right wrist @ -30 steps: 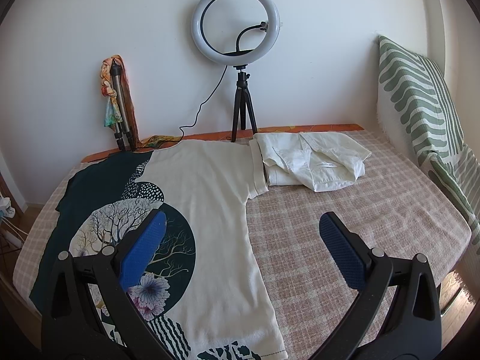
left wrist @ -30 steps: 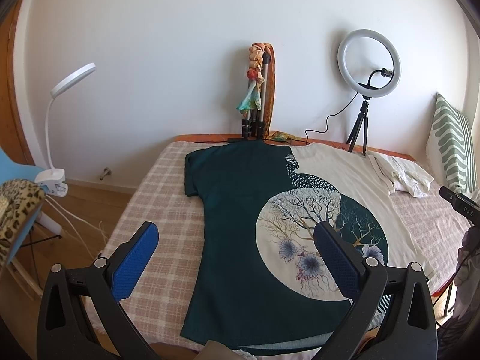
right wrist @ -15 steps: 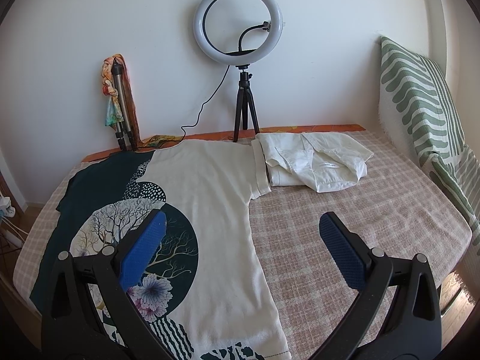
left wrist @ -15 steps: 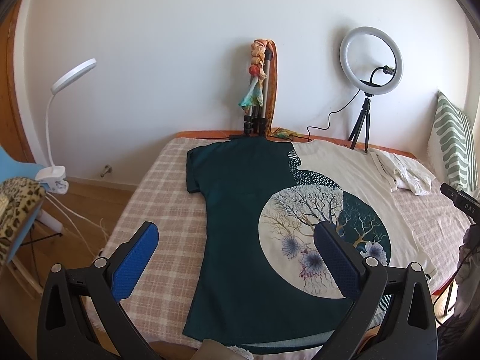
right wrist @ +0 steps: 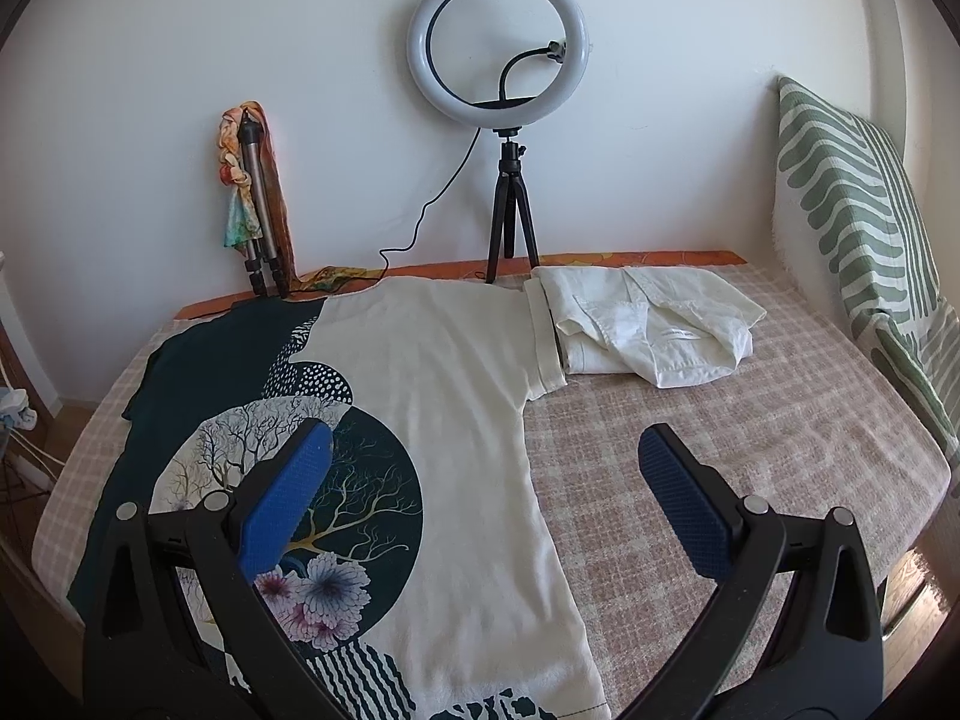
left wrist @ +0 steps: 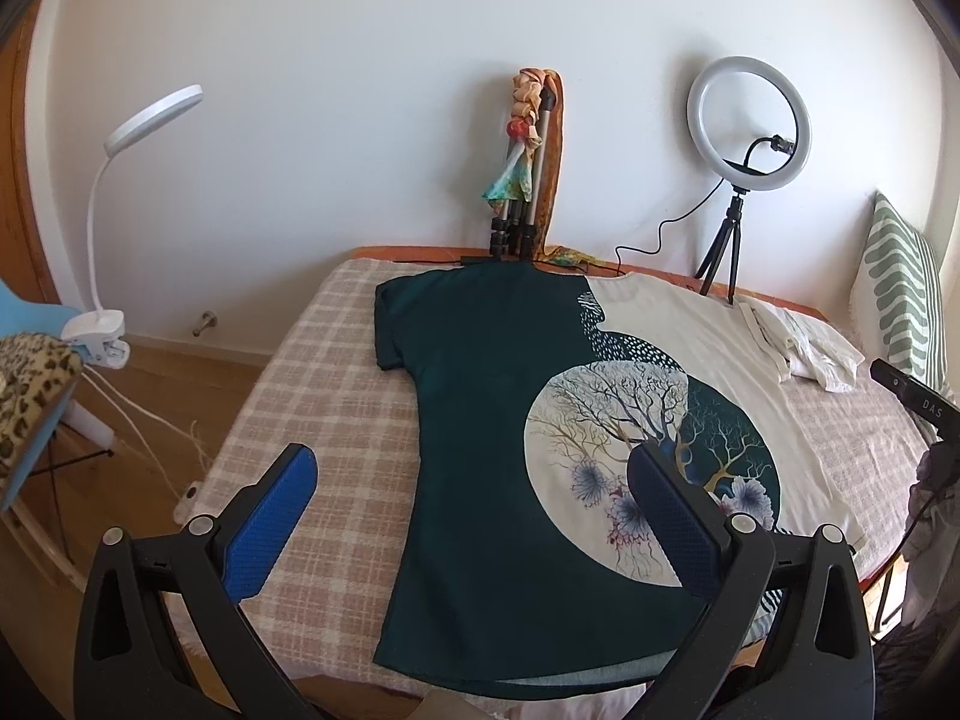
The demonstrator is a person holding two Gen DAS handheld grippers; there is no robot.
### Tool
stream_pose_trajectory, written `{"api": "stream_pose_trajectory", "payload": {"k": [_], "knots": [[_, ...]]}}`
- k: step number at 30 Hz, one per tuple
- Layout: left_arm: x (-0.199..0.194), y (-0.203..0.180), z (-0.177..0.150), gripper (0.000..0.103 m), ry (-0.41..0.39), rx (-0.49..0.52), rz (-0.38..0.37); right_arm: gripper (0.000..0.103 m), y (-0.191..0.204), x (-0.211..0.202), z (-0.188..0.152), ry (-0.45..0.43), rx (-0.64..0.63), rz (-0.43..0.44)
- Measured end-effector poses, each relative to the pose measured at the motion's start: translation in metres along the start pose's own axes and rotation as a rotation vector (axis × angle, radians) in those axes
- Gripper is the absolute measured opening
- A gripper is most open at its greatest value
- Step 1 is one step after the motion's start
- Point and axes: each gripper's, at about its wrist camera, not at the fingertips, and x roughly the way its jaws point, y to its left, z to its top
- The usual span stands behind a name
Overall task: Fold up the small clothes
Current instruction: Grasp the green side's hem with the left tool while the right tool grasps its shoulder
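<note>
A checked bed (left wrist: 336, 372) fills both views. Spread flat across it lies the T-shirt (left wrist: 492, 420) — half dark green, half cream. Beside the T-shirt's cream sleeve sits a crumpled white garment (right wrist: 648, 330). Above the T-shirt's hem the left gripper (left wrist: 474, 474) and right gripper (right wrist: 486, 456) hover — jaws spread wide, holding nothing.
</note>
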Motion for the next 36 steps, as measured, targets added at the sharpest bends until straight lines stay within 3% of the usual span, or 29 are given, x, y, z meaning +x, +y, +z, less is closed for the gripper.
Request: {"api": "stream_pose_trajectory", "payload": {"k": [5, 9, 13, 20, 23, 28, 33, 35, 36], "knots": [[0.020, 0.024, -0.017, 0.102, 0.061, -0.068, -0.032, 0.103, 0.039, 0.003, 0.019, 0.005, -0.076, 0.076], [0.037, 0.038, -0.037, 0.092, 0.137, -0.102, -0.045, 0.103, 0.090, 0.017, 0.038, 0.012, -0.152, 0.175], [0.051, 0.047, -0.055, 0.090, 0.223, -0.150, -0.088, 0.103, 0.154, 0.036, 0.053, 0.010, -0.252, 0.234], [0.065, 0.047, -0.078, 0.078, 0.303, -0.133, -0.097, 0.103, 0.244, 0.081, 0.078, 0.147, -0.319, 0.433], [0.071, 0.050, -0.085, 0.066, 0.328, -0.129, -0.099, 0.103, 0.283, 0.101, 0.080, 0.175, -0.358, 0.466], [0.081, 0.061, -0.095, 0.053, 0.356, -0.157, -0.107, 0.103, 0.342, 0.147, 0.078, 0.261, -0.371, 0.504], [0.082, 0.063, -0.094, 0.050, 0.346, -0.150, -0.113, 0.103, 0.396, 0.196, 0.068, 0.340, -0.377, 0.510], [0.084, 0.062, -0.093, 0.037, 0.347, -0.137, -0.122, 0.103, 0.416, 0.216, 0.061, 0.376, -0.376, 0.507], [0.084, 0.062, -0.093, 0.036, 0.345, -0.136, -0.128, 0.102, 0.425, 0.225, 0.057, 0.396, -0.377, 0.511]]}}
